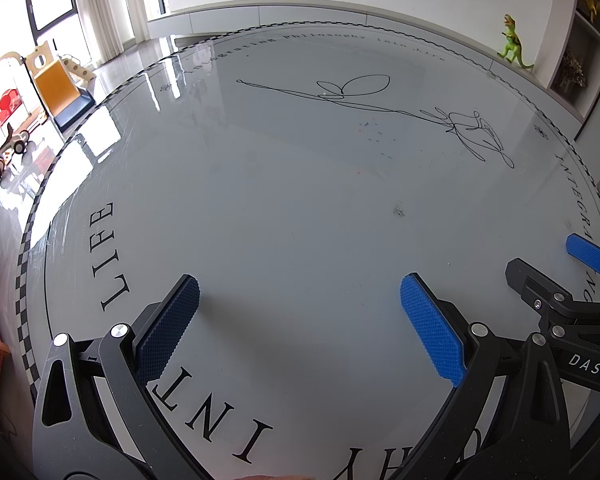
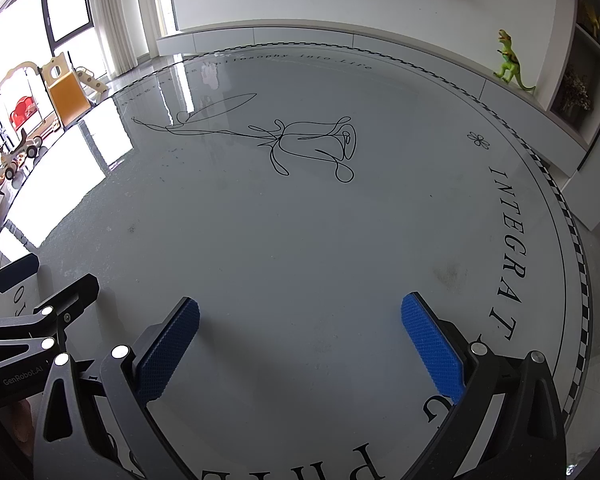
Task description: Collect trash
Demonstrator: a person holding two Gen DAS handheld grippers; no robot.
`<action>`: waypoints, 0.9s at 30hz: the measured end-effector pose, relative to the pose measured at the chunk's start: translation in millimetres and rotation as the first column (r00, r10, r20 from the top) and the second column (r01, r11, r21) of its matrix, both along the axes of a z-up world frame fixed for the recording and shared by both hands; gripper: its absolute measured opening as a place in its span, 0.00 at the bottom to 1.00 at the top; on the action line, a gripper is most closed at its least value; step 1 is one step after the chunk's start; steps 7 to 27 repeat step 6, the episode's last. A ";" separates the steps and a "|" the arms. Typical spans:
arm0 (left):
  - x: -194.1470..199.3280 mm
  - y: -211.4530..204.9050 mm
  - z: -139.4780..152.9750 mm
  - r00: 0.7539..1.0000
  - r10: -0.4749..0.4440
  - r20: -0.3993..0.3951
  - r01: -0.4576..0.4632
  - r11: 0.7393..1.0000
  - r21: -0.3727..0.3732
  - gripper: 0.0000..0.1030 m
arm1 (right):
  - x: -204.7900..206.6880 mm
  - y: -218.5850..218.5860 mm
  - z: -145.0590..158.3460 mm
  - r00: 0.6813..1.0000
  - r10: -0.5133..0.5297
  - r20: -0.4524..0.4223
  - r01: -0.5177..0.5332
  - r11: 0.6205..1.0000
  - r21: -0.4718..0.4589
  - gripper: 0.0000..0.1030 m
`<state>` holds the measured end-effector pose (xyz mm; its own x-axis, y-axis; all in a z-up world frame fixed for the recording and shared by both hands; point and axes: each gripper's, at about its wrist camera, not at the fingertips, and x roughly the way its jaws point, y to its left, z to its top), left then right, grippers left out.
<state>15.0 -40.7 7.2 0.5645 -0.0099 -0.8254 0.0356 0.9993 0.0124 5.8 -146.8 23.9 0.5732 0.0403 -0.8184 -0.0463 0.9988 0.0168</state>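
Both grippers, left [image 1: 300,320] and right [image 2: 300,336], hover side by side over the round table [image 1: 260,208], jaws wide and empty, apparently ready; no trash is visible.

Green toy dinosaur [image 1: 513,42] beyond round mat [image 1: 300,184]

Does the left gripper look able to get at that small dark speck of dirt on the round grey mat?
Probably yes: the left gripper is open, and bare round grey mat lies between it and the small dark speck.
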 end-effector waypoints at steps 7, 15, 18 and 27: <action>-0.1 0.3 0.0 1.000 0.000 0.000 0.000 1.000 0.000 0.94 | 0.3 0.0 -0.2 1.000 0.000 0.000 0.000 1.000 0.000 0.97; -0.1 0.3 0.0 1.000 0.000 0.000 0.000 1.000 0.000 0.94 | 0.3 0.0 -0.2 1.000 0.000 0.000 0.000 1.000 0.000 0.97; -0.1 0.3 0.0 1.000 0.000 0.000 0.000 1.000 0.000 0.94 | 0.3 0.0 -0.2 1.000 0.000 0.000 0.000 1.000 0.000 0.97; -0.1 0.3 0.0 1.000 0.000 0.000 0.000 1.000 0.000 0.94 | 0.3 0.0 -0.2 1.000 0.000 0.000 0.000 1.000 0.000 0.97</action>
